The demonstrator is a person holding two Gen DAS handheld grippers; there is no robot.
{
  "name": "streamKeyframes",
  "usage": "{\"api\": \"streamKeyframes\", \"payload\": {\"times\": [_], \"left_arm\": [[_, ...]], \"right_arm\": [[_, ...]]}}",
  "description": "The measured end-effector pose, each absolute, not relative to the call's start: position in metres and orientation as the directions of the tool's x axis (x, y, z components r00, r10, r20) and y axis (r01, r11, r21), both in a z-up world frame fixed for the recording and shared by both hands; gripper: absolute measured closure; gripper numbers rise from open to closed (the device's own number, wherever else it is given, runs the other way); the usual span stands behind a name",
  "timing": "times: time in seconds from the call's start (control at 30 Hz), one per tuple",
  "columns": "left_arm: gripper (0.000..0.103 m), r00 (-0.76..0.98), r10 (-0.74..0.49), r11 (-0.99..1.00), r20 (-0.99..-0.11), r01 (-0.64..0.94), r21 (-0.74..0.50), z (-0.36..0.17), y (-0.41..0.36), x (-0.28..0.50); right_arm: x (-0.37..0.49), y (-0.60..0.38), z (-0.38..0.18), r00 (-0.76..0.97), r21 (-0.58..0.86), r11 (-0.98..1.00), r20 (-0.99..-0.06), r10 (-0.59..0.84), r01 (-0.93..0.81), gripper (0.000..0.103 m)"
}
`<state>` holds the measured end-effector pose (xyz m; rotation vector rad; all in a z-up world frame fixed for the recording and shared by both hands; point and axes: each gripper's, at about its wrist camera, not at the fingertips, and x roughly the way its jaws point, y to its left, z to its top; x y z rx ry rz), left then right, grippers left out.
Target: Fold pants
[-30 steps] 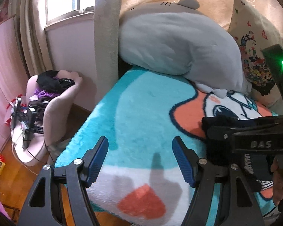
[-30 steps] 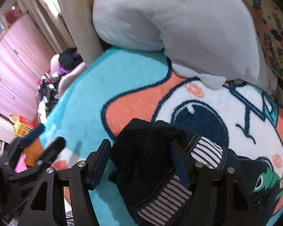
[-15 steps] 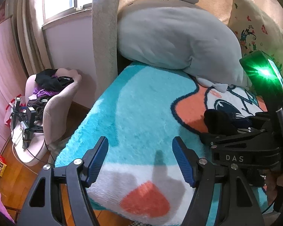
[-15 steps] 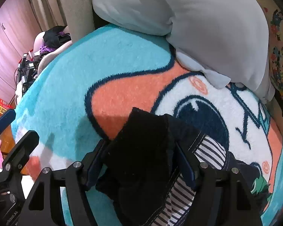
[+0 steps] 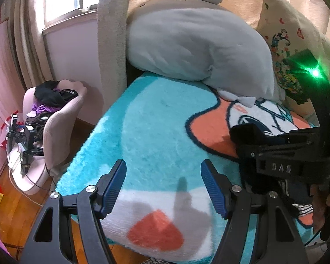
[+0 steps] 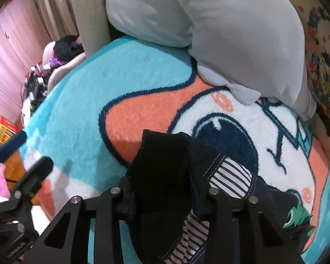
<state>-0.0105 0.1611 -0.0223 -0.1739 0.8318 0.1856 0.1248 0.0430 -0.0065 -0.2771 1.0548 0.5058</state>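
Observation:
The dark pants (image 6: 165, 171), with striped lining showing (image 6: 228, 176), lie bunched on a fluffy cartoon blanket (image 6: 77, 114). My right gripper (image 6: 162, 189) is shut on a thick fold of them, the black cloth bulging up between its jaws. In the left wrist view the pants (image 5: 246, 136) show at the right, under the right gripper's black body (image 5: 281, 167). My left gripper (image 5: 164, 182) is open and empty, with blue pads, over the blanket's (image 5: 154, 132) near left part.
A large grey plush pillow (image 5: 193, 41) and a floral cushion (image 5: 286, 44) lie at the back of the bed. A pink chair (image 5: 55, 118) piled with clothes stands on the wooden floor to the left, beside a beige post (image 5: 112, 33).
My right gripper has closed on the pants fold, its jaws now much nearer together. My left gripper stays open and nearly still.

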Motion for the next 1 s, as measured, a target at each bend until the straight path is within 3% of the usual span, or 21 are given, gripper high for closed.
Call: {"api": "streamKeyframes", "payload": {"times": [0.33, 0.57, 0.7, 0.83, 1.0], "left_arm": [[0.032, 0.687, -0.12, 0.963, -0.716, -0.095, -0.253, -0.02, 0.146, -0.004], [0.031, 0.676, -0.231, 0.954, -0.7, 0.016, -0.3, -0.03, 0.116, 0.001], [0.021, 0.684, -0.23, 0.962, -0.693, 0.053, -0.268, -0.034, 0.098, -0.002], [0.019, 0.693, -0.183, 0.972, -0.697, 0.023, -0.233, -0.041, 0.095, 0.001], [0.017, 0.687, -0.24, 0.962, -0.685, 0.073, -0.264, -0.044, 0.09, 0.009]], "right_arm": [[0.13, 0.01, 0.0, 0.343, 0.227, 0.843, -0.838, 0.425, -0.488, 0.066], [0.127, -0.002, 0.003, 0.34, 0.282, 0.834, -0.815, 0.469, -0.474, 0.067], [0.128, -0.003, 0.004, 0.341, 0.294, 0.83, -0.808, 0.481, -0.474, 0.068], [0.128, -0.006, 0.005, 0.342, 0.307, 0.826, -0.8, 0.493, -0.472, 0.068], [0.128, -0.009, 0.006, 0.344, 0.322, 0.823, -0.791, 0.505, -0.467, 0.069]]}}
